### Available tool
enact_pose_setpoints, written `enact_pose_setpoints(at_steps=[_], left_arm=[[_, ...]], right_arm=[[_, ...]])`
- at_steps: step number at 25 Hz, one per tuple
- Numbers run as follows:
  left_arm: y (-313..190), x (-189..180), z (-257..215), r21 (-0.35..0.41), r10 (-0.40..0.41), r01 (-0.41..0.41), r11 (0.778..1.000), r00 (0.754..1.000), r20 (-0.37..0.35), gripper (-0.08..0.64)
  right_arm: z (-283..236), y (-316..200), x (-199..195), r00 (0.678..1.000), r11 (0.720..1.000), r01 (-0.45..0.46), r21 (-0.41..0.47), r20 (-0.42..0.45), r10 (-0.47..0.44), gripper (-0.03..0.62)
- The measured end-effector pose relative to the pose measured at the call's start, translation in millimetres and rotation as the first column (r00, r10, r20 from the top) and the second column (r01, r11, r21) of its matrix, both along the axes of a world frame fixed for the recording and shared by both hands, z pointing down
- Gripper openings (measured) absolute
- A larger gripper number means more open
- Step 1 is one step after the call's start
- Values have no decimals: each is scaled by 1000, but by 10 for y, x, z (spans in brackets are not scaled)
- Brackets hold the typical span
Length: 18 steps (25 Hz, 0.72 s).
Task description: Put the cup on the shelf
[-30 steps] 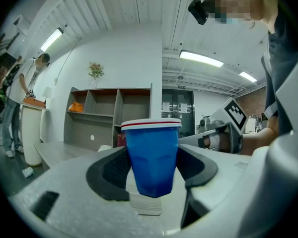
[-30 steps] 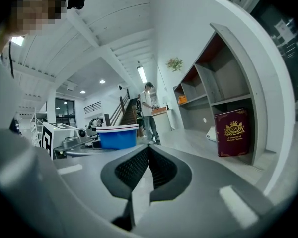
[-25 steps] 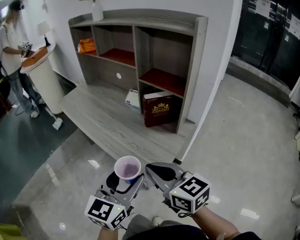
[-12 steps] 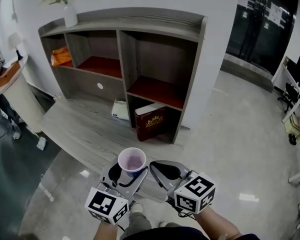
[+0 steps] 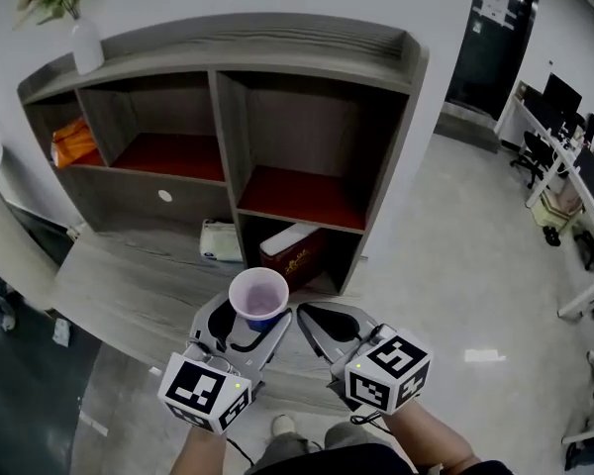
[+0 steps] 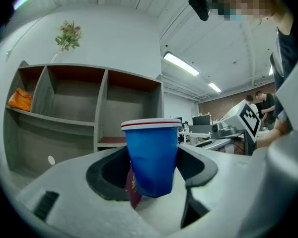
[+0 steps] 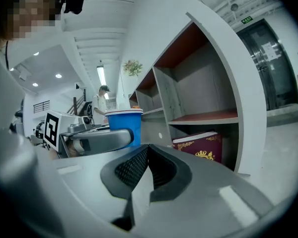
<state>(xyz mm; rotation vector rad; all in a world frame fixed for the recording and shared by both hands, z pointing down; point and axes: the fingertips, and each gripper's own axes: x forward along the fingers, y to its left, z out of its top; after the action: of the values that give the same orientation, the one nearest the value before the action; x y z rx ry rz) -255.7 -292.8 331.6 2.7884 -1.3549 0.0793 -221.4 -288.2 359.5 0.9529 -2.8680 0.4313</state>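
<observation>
The left gripper (image 5: 249,325) and the right gripper (image 5: 307,317) are smooth, light grey shells with black pads (image 7: 131,168) inside. Each has a white cube (image 5: 206,394) with black square marks and a tiny green light (image 5: 357,366).

Bright ceiling strip lights (image 6: 181,64), glare on the glossy floor (image 5: 455,285), fisheye-warped edges.

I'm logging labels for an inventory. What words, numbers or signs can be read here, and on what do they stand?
No text here reads clearly.
Dark red box: gold crest and lettering, too blurred to read.
Papers at the head view's top right: too small.
Green sign: too small.
White pack: print unreadable.
Blue cup: no print shows.
</observation>
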Motion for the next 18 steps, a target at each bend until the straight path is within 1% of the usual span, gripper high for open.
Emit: enact_pose_setpoints(at_steps=[5, 8, 13, 18], left_arm=[[-335, 105, -37, 2, 57, -57, 998, 998, -15, 278], [-521, 220, -56, 5, 72, -72, 997, 997, -11, 279], [-895, 356, -171, 21, 36, -36, 999, 999, -12, 281], [-1252, 486, -289, 43, -6, 6, 999, 1000, 8, 282]], right_arm=[[7, -187, 26, 998, 999, -53, -4, -16, 53, -5], [40, -301, 113, 997, 997, -73, -21, -10, 73, -5], [5, -472, 283, 998, 998, -63, -25, 4, 63, -5], [12, -627, 437, 999, 998, -47, -37, 23, 47, -5]])
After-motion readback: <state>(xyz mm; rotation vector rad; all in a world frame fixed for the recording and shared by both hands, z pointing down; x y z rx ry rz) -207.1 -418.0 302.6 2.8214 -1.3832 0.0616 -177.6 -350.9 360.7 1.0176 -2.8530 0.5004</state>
